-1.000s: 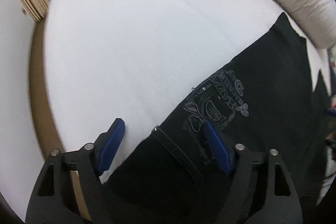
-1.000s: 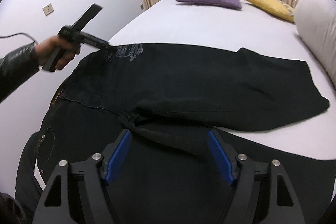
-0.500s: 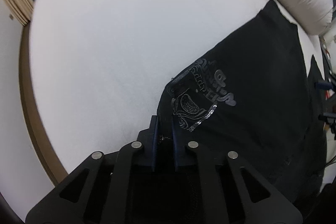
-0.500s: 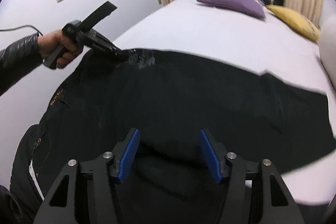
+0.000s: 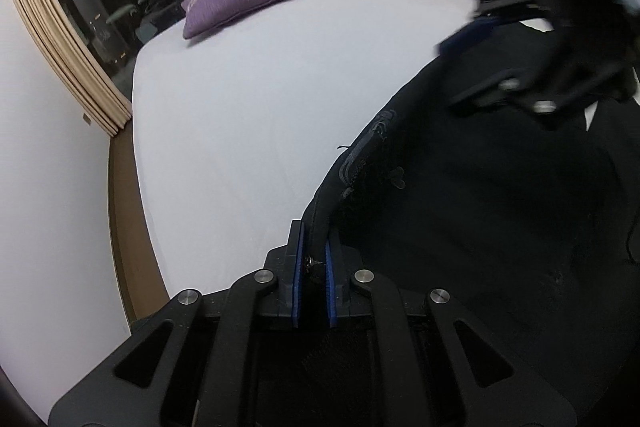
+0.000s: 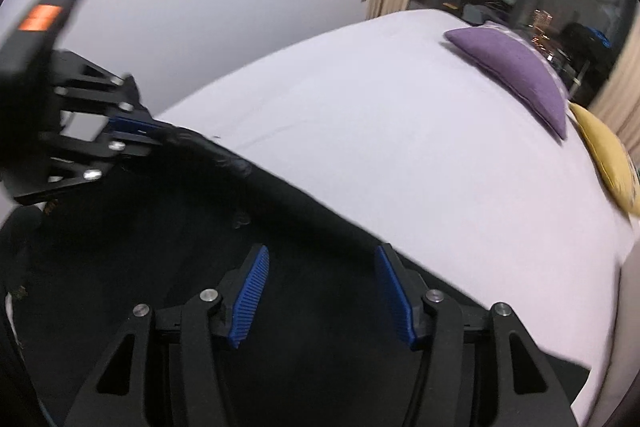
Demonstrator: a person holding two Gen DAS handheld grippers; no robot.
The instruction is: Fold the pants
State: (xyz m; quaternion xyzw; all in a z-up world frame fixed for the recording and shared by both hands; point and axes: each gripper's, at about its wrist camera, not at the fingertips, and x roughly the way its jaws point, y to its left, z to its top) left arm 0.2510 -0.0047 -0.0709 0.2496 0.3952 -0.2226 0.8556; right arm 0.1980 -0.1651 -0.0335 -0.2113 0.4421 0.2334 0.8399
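Waistband corner of the black cotton pants (image 5: 460,211) sits clenched in my left claw (image 5: 313,267); right claw (image 6: 322,299), released, should pinch fabric before lifting evenly.

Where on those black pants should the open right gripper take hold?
Probably the far folded edge of the pants, just ahead of the open right gripper, coming straight forward from the near side. That edge runs taut to the left gripper, which already pinches it, giving a ridge to close on.

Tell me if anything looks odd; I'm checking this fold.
Nothing damaged or spilled. Only the left tongs grip the black pants, at the edge; the right tongs hover open above the fabric.
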